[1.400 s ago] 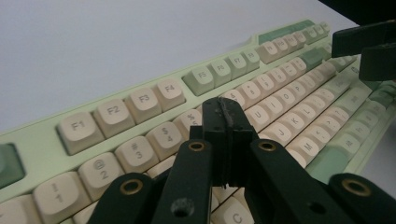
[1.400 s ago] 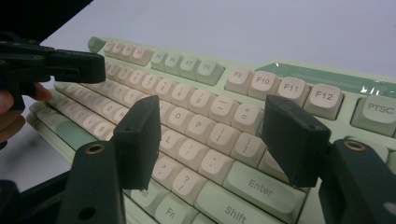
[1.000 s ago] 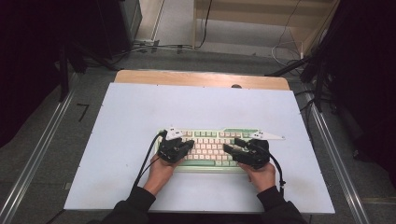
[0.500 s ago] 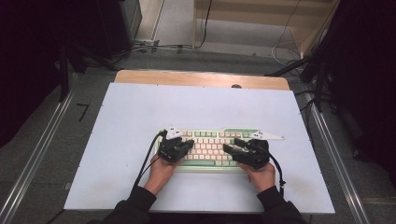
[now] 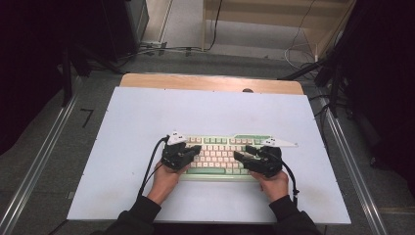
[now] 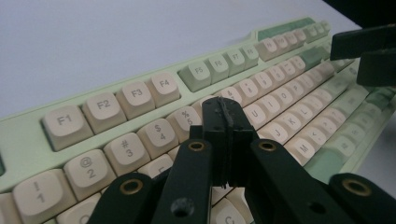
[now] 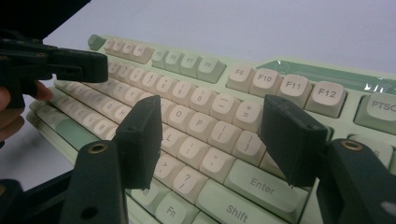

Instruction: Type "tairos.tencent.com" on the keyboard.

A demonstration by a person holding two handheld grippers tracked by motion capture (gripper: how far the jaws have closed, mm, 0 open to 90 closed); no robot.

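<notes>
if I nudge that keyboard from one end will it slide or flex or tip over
The keyboard looks like a rigid slab, so it probably won't flex. It lies flat and low on the smooth table, so tipping seems unlikely; it would likely slide or pivot. The keys would likely dip under the shut left gripper.
</notes>
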